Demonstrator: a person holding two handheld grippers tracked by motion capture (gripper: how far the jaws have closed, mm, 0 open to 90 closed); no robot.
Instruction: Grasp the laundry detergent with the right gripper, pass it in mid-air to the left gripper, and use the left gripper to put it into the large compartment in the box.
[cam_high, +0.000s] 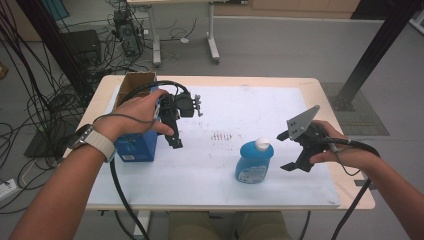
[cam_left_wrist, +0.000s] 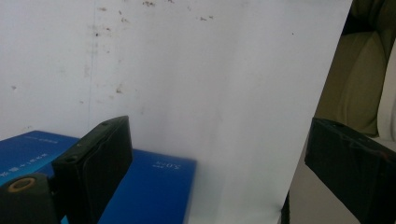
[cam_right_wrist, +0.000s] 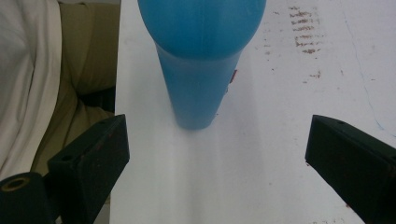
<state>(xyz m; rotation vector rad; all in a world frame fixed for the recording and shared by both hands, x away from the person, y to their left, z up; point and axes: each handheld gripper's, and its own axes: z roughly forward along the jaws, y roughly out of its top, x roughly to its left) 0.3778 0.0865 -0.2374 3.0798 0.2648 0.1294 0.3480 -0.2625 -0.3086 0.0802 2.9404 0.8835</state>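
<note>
Right gripper (cam_high: 291, 150) jaws wide apart, empty, near blue bottle (cam_high: 254, 162); left gripper (cam_high: 176, 131) wide apart, empty, beside blue box (cam_high: 136, 146).

even, soft indoor light with faint shadows; the high view bends at its edges, close-ups slightly blurred.

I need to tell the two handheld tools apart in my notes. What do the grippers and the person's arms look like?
Both grippers are black with two blocky jaws and a thick black cable. The right gripper carries a grey three-cornered plate on top; the left gripper has small metal knobs at its side. The forearms are bare, and the left wrist wears a watch on a pale band.
</note>
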